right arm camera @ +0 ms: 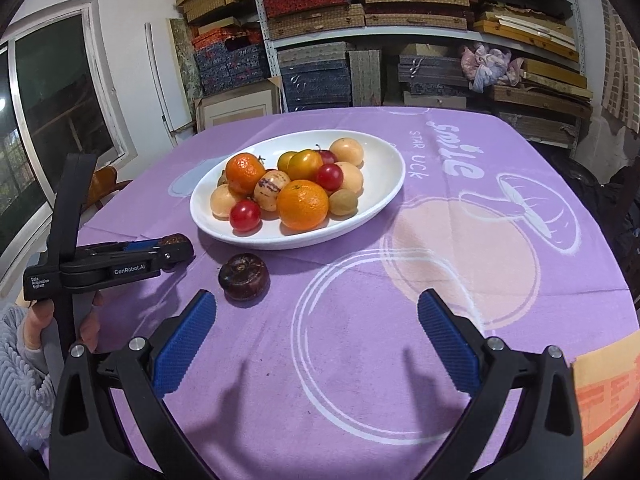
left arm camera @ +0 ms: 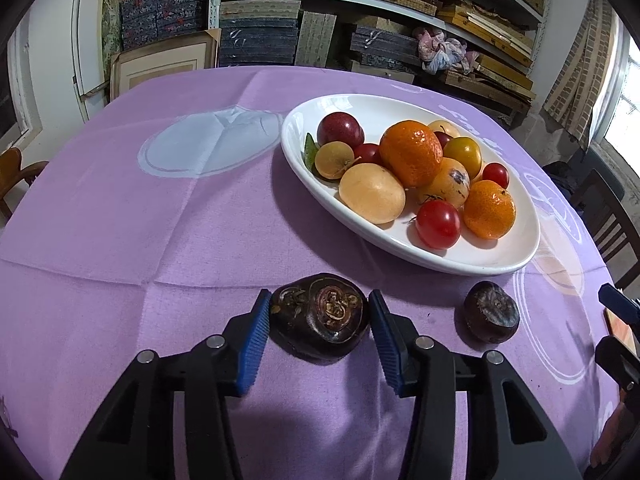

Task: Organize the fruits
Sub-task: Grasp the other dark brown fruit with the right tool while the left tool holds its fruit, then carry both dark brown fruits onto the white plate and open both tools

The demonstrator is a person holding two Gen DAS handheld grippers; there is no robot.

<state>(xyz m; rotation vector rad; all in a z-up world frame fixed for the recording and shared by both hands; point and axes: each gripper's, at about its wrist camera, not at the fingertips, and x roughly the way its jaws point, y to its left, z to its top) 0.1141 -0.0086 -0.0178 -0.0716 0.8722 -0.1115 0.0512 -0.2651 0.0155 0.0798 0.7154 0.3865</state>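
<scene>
Purple cloth with pale printed circles and lettering covers the tabletop (right arm camera: pixel 460 240), and shelves (right arm camera: pixel 400 32) stacked with woven and patterned boxes fill the wall behind it. Near the front edge lies a dark water chestnut (left arm camera: pixel 320 316), flat side up, set between the blue pads of the left gripper (left arm camera: pixel 320 334); both pads sit right at its sides, closed in on it, and it rests on the cloth. A second, smaller water chestnut (right arm camera: pixel 243 276) sits alone on the cloth just to the right of the first, near the front rim of a white oval bowl (right arm camera: pixel 384 200). The bowl stands behind both chestnuts and holds two oranges (right arm camera: pixel 303 204), red cherry tomatoes (right arm camera: pixel 245 215), pale yellow round fruits and a dark red plum (left arm camera: pixel 340 129). The right gripper (right arm camera: pixel 316 340) hovers over bare cloth with its jaws spread wide and nothing between them; the smaller chestnut is just beyond its left pad. A hand (right arm camera: pixel 40 328) in a grey ribbed sleeve holds the left gripper's handle.
</scene>
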